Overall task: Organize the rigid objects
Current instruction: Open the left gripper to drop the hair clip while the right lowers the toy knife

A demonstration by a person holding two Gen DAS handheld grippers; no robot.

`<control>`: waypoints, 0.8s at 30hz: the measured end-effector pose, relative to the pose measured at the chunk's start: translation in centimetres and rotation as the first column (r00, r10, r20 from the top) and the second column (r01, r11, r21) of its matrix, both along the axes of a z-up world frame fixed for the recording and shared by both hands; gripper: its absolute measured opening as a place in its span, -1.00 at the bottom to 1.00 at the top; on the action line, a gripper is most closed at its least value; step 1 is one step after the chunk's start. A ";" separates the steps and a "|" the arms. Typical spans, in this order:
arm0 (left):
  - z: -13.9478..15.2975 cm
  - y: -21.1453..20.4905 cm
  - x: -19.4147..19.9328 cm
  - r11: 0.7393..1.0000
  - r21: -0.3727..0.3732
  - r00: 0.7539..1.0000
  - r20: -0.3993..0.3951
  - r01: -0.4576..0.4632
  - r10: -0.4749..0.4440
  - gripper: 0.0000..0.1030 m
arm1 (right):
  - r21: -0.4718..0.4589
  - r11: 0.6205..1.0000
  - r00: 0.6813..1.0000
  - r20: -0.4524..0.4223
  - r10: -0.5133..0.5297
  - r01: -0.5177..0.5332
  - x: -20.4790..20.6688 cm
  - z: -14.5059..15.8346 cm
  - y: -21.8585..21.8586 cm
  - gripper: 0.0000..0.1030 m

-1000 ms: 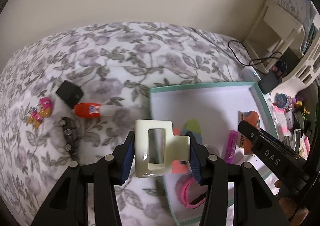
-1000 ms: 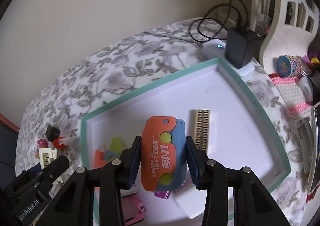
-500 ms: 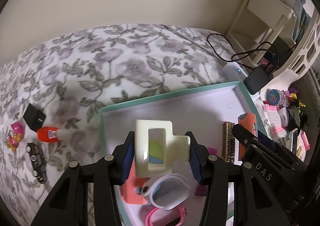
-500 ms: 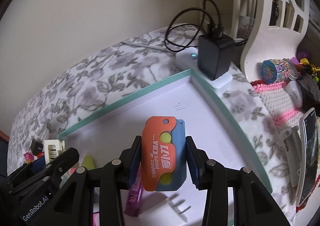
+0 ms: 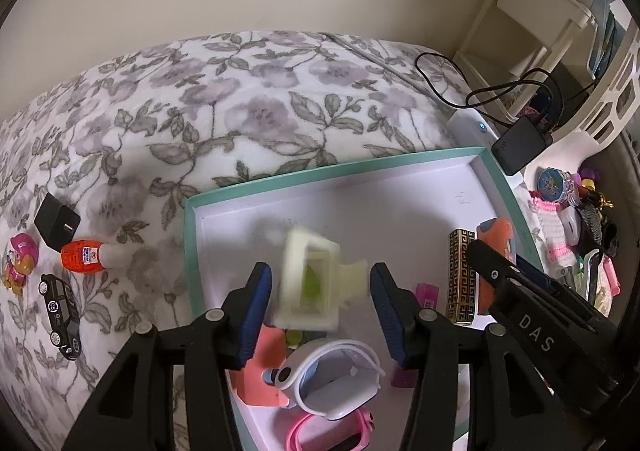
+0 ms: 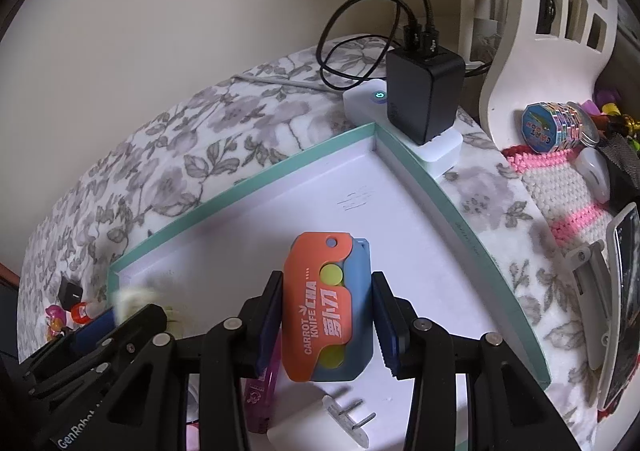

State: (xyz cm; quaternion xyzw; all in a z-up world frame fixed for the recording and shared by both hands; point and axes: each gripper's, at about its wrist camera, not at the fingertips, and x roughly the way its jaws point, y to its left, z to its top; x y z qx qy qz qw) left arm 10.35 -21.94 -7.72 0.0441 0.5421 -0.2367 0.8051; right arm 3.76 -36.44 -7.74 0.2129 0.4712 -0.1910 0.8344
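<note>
here, on the floral blanket (image 5: 248, 103) at far left lie a pink toy figure (image 5: 18, 263), a black toy car (image 5: 62, 311), an orange-capped glue bottle (image 5: 94, 255) and a small black cube charger (image 5: 56, 221), all outside the teal-rimmed box lid (image 5: 192, 251). the left gripper (image 5: 320, 305) is spread wide over the lid, its blue pads clear of the blurred cream hair clip (image 5: 310, 285) between them. below sit a white-and-pink kids' watch (image 5: 336, 383) and, further right, a gold patterned lipstick tube (image 5: 462, 275). the right gripper (image 6: 328, 325) pinches the orange-and-blue carrot knife toy (image 6: 326, 311) above the lid's floor, near its far right corner.
</note>
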 end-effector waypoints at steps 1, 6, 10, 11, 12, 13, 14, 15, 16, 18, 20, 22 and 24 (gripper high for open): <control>0.0 0.1 0.0 1.000 0.004 1.000 0.000 -0.003 0.003 0.03 | -0.002 1.000 1.000 -0.003 0.003 -0.003 0.0 0.0 0.1 -0.13; 0.2 0.8 0.3 1.000 -0.008 0.999 -0.012 -0.030 0.030 0.03 | -0.012 1.000 1.000 -0.014 0.026 -0.027 0.3 -0.2 0.4 -0.13; 0.7 1.5 0.6 0.998 0.008 0.998 0.007 -0.057 0.057 0.14 | -0.022 0.998 0.998 -0.028 0.053 -0.053 0.7 -0.4 0.9 -0.13; 0.8 1.7 0.7 0.998 0.011 0.998 0.010 -0.064 0.064 0.19 | -0.026 0.998 0.998 -0.029 0.059 -0.059 0.7 -0.4 1.0 -0.12; 0.8 2.0 0.8 0.997 0.012 0.997 0.010 -0.074 0.074 0.19 | -0.028 0.997 0.997 -0.033 0.066 -0.067 0.8 -0.5 1.2 -0.12; 0.8 2.2 0.9 0.997 0.012 0.997 0.008 -0.082 0.082 0.20 | -0.030 0.997 0.997 -0.035 0.071 -0.072 0.8 -0.5 1.3 -0.12; 0.7 2.5 1.0 0.996 0.012 0.996 0.003 -0.090 0.090 0.20 | -0.034 0.996 0.996 -0.038 0.076 -0.077 0.9 -0.6 1.5 -0.12; 0.7 2.7 1.2 0.995 0.015 0.995 -0.001 -0.101 0.101 0.20 | -0.039 0.996 0.996 -0.038 0.081 -0.082 0.9 -0.6 1.6 -0.12; 0.6 2.9 1.3 0.994 0.021 0.994 -0.003 -0.109 0.109 0.21 | -0.047 0.995 0.996 -0.039 0.086 -0.088 0.9 -0.5 1.8 -0.12; 0.5 3.4 1.5 0.992 0.034 0.992 -0.004 -0.124 0.125 0.21 | -0.064 0.993 0.995 -0.040 0.097 -0.099 1.0 -0.3 2.1 -0.12; 0.5 3.7 1.6 0.990 0.040 0.991 -0.004 -0.135 0.135 0.26 | -0.082 0.991 0.993 -0.045 0.105 -0.109 1.1 -0.2 2.4 -0.10; 0.5 4.1 1.8 0.988 0.042 0.989 -0.001 -0.150 0.150 0.29 | -0.096 0.989 0.992 -0.051 0.112 -0.116 1.1 -0.2 2.6 0.01; 0.5 4.6 1.9 0.985 0.043 0.986 -0.001 -0.165 0.165 0.29 | -0.107 0.987 0.991 -0.057 0.119 -0.124 1.2 -0.3 2.8 0.15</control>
